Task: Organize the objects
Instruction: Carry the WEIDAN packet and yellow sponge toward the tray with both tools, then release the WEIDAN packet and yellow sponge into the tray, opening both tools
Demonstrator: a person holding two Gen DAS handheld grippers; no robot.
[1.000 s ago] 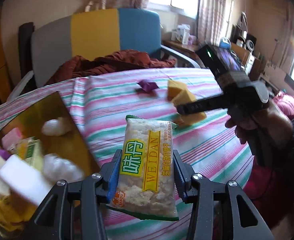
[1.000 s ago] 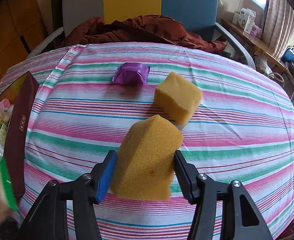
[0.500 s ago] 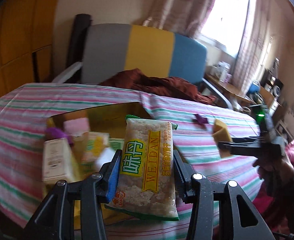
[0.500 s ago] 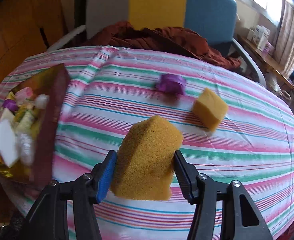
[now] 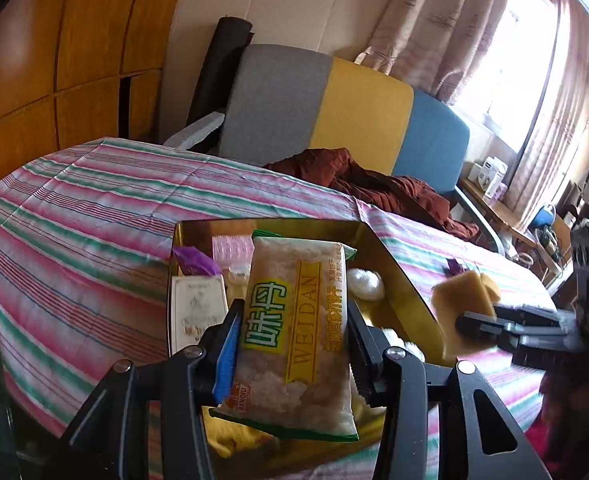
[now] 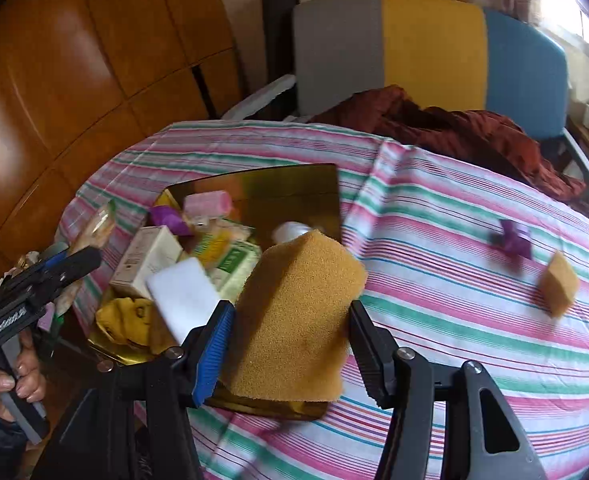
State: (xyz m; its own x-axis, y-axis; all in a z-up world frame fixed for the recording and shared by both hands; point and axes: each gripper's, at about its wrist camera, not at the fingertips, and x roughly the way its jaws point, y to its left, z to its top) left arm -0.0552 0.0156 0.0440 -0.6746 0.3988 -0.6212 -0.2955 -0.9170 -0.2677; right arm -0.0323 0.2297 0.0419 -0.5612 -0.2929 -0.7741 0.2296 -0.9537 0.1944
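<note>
Left wrist view: the left gripper (image 5: 294,344) is clamped part-way closed on a WEIDAN snack packet (image 5: 294,336), pads pressing on both long edges, packet upright over the near end of the gold box (image 5: 398,276).
Right wrist view: the right gripper (image 6: 286,344) is closed part-way on a yellow sponge block (image 6: 298,320), which sits squeezed between both pads above the near edge of the gold box (image 6: 294,188).
Box contents: a cream carton (image 6: 150,260), a white block (image 6: 182,296), a pink packet (image 6: 208,202), a purple wrapper (image 6: 168,216), a green-and-white packet (image 6: 234,264) and a yellow crumpled wrapper (image 6: 124,316) crowd one end; the far end shows bare gold floor.
Objects left out: a second sponge (image 6: 558,284) and a purple candy wrapper (image 6: 512,240) lie on the striped tablecloth (image 6: 454,280), well apart from the box.
Risk, collision: both grippers converge on the same box; simultaneous lowering could knock the tools together.
Risk, overflow: release onto the heaped end could let the packet slide off the pile and over the box wall; cause is the uneven stack.
Risk, rebound: the compressed sponge is likely to spring on release and bounce out if dropped from height.
Risk, box shift: the box appears to lie close to the table edge; a downward push on its near rim could tip it.
</note>
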